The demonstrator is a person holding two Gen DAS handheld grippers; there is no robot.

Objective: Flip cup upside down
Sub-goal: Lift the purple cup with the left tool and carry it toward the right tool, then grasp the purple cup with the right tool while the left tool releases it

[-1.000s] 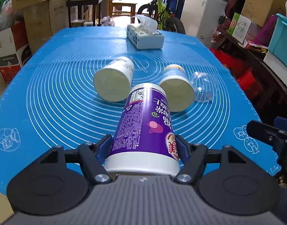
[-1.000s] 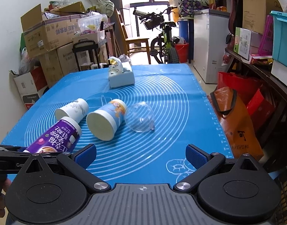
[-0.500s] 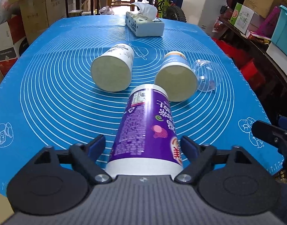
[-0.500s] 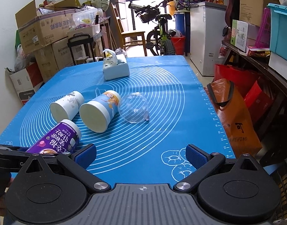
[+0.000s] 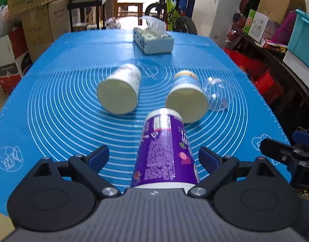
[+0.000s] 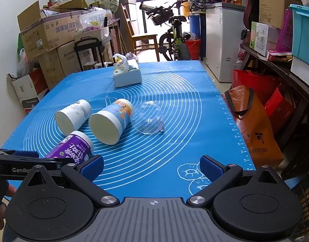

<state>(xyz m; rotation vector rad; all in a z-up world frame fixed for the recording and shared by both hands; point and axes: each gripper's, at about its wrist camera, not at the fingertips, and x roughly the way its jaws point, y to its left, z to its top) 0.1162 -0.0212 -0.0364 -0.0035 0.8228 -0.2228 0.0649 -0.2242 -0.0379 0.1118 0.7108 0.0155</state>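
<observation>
Covering the whole tabletop ahead of both tools, a blue silicone baking mat (image 5: 63,92) printed with white rings carries everything. At its far end, well beyond the fingers, sits a white tissue box (image 5: 153,41) with a tissue poking up.

Closer in, the left gripper (image 5: 153,157) is spread wide, its blue pads (image 5: 99,155) standing clear on either side of the purple paper cup (image 5: 164,151); neither pad touches it, so nothing is held. That purple cup lies on its side between the open fingers, pointing straight away from the tool, its white base end farthest out. From the right-hand camera it lies off to the left, just past the right tool's left pad.

Beyond the purple cup, ahead and left, a white paper cup (image 5: 119,89) lies on its side, mouth toward the tool. Ahead and right lies a blue-and-white paper cup (image 5: 186,96), likewise tipped over, with a clear plastic dome lid (image 5: 218,92) just beside it.

The right gripper (image 6: 152,166) is also wide open over bare mat, gripping nothing.
</observation>
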